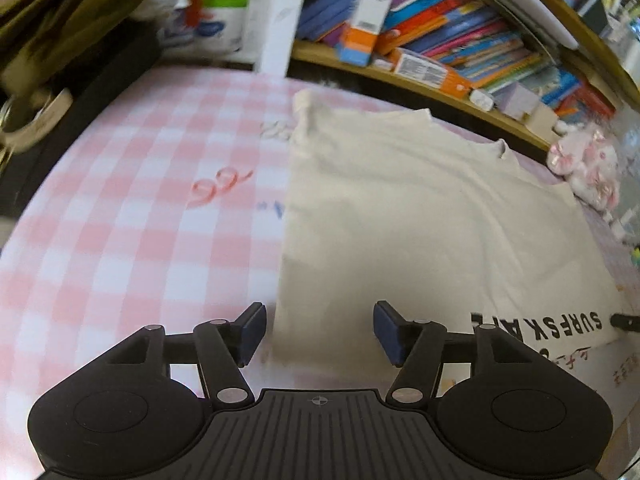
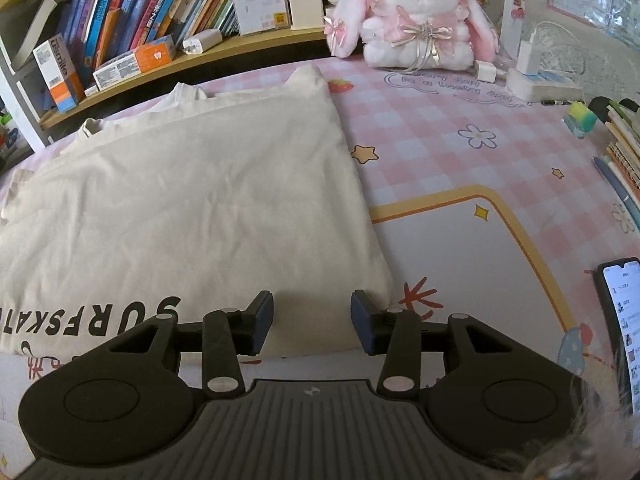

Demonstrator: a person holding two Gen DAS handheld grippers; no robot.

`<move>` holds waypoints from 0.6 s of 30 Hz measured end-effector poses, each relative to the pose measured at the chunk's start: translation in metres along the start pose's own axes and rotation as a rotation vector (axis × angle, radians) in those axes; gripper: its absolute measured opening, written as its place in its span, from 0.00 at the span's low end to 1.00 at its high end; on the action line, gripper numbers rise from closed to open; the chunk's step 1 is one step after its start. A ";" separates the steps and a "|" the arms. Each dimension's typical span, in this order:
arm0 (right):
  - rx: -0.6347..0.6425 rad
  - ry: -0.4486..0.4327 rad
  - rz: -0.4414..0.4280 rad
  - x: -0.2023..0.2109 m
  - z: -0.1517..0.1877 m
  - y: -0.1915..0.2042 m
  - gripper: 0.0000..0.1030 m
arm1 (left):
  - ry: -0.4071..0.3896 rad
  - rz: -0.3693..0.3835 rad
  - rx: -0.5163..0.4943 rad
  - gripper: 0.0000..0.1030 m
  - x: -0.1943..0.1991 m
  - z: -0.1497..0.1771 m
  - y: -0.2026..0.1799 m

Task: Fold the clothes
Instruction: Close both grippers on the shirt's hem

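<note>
A cream T-shirt with black "SURFSKATE" lettering lies flat on the pink checked tablecloth, its sides folded in. My left gripper is open and empty, just above the shirt's near left corner. In the right wrist view the same shirt fills the left half. My right gripper is open and empty over the shirt's near right corner. A dark tip of the right gripper shows at the right edge of the left wrist view.
A shelf of books and boxes runs along the far edge. A pink plush rabbit sits at the back. A power strip with chargers, a sponge, stacked books and a lit phone are at the right. A dark bag hangs at far left.
</note>
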State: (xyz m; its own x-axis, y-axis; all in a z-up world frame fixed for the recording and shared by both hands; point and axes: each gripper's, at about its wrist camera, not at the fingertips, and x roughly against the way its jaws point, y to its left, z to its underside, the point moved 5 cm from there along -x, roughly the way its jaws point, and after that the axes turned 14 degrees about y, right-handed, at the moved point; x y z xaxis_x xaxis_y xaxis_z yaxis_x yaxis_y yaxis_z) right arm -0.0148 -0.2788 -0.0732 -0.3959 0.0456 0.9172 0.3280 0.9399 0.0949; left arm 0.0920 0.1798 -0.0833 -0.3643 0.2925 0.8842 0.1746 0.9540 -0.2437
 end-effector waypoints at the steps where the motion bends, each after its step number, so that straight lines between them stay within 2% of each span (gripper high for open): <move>1: 0.006 0.000 -0.002 0.000 0.001 0.000 0.40 | -0.004 -0.003 0.014 0.58 0.001 0.004 -0.001; 4: 0.044 -0.003 -0.007 0.001 0.003 0.000 0.40 | -0.018 -0.035 0.037 0.58 0.001 0.011 -0.008; 8: 0.038 -0.001 -0.026 0.002 0.005 -0.009 0.48 | -0.020 -0.073 0.061 0.58 0.002 0.015 -0.015; 10: 0.036 0.000 -0.036 0.003 0.006 -0.013 0.48 | -0.020 -0.091 0.071 0.58 0.003 0.017 -0.018; 14: 0.031 0.002 -0.055 0.004 0.009 -0.021 0.59 | -0.018 -0.118 0.086 0.58 0.000 0.018 -0.019; 18: 0.025 0.004 -0.074 0.006 0.011 -0.030 0.54 | -0.021 -0.131 0.098 0.55 -0.002 0.018 -0.023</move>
State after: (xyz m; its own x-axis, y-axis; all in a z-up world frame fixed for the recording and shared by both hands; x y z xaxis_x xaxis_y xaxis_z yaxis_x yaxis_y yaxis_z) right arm -0.0361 -0.3030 -0.0751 -0.4146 -0.0257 0.9097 0.2761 0.9489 0.1526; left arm 0.0718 0.1584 -0.0863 -0.3972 0.1654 0.9027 0.0344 0.9856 -0.1655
